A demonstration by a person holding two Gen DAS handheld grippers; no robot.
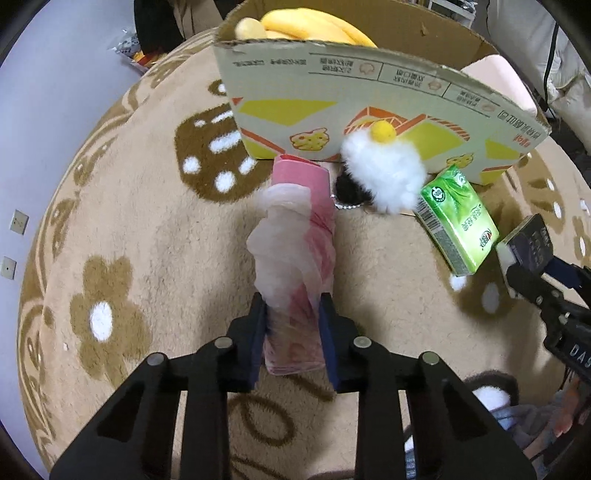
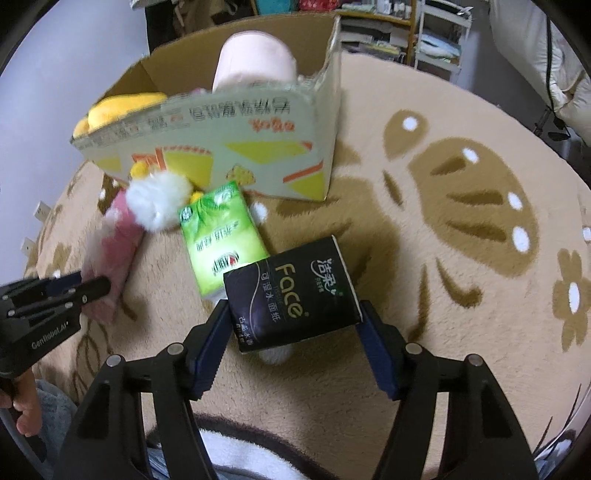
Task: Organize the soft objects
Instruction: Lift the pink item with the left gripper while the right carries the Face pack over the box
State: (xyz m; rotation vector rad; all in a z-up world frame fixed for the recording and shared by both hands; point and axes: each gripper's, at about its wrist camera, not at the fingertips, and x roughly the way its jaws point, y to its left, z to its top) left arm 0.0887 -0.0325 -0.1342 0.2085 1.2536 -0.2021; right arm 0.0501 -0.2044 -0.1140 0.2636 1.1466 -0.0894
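Observation:
My left gripper (image 1: 293,306) is shut on a pink tissue pack (image 1: 303,251) with crumpled clear wrap, held over the rug; it also shows in the right wrist view (image 2: 114,254). My right gripper (image 2: 295,314) is shut on a black "Face" tissue pack (image 2: 291,295). A green tissue pack (image 1: 458,225) (image 2: 218,236) lies on the rug. A white fluffy toy (image 1: 384,173) (image 2: 159,203) with a yellow part lies against the cardboard box (image 1: 369,96) (image 2: 221,147). The box holds a yellow plush (image 1: 314,26) (image 2: 118,103) and a pale pink cushion (image 2: 255,62).
A beige rug with brown flower patterns (image 1: 129,240) (image 2: 461,221) covers the floor. Shelving (image 2: 406,33) stands behind the box. A packet (image 1: 129,48) lies on the grey floor at far left. My right gripper shows at the right edge of the left wrist view (image 1: 543,273).

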